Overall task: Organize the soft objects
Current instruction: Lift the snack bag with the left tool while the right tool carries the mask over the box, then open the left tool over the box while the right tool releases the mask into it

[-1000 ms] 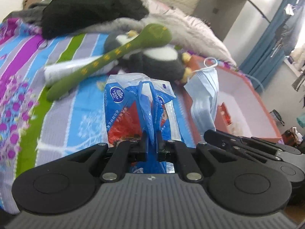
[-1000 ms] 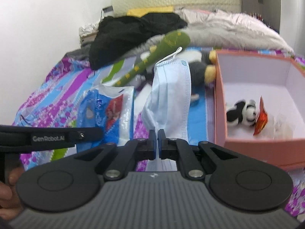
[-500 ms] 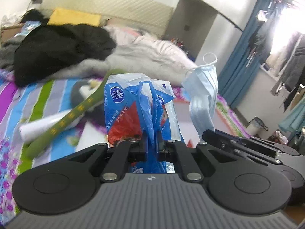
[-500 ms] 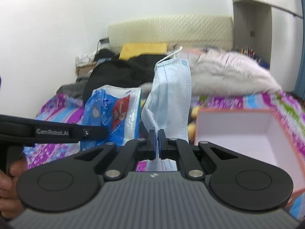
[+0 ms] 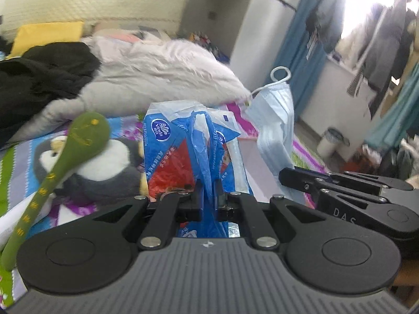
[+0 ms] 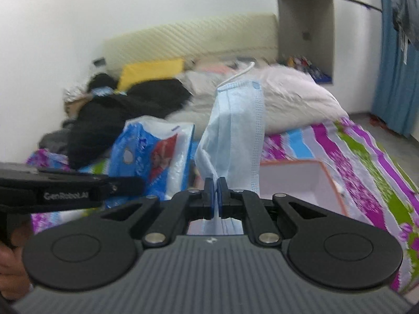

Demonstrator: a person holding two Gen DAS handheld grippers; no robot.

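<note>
1. Centrally, the left gripper [image 5: 208, 196] has its jaws clamped on the blue plastic of a tissue pack [image 5: 183, 151]. The pack stands up from the fingers, clear of the bed, white logo disc facing the left-wrist camera.
2. Right gripper [image 6: 216, 196]: jaws pressed together on the lower edge of a light blue face mask [image 6: 235, 130]. The mask hangs upright above the fingers, white ear loop at the top.
3. The two held items sit side by side. In the right-wrist view the tissue pack is just left of the mask, with the left gripper's black body crossing the lower left of that view; a hand [image 6: 10, 256] shows at the lower left edge.
4. Behind the mask in the right-wrist view: an open pink box [image 6: 301, 180] with a white interior, resting on the bed. Its contents cannot be made out.
5. Left of the tissue pack in the left-wrist view: a grey-and-white penguin plush [image 5: 104, 167] lying on the striped bedsheet [image 6: 366, 162], with a long green plush [image 5: 65, 157] lying across it.
6. Further back on the bed: black clothing [image 5: 39, 78], a pale rumpled quilt [image 5: 170, 73] and a yellow pillow [image 5: 47, 35] near the padded headboard [image 6: 196, 36].
7. Both views are somewhat motion-blurred.
</note>
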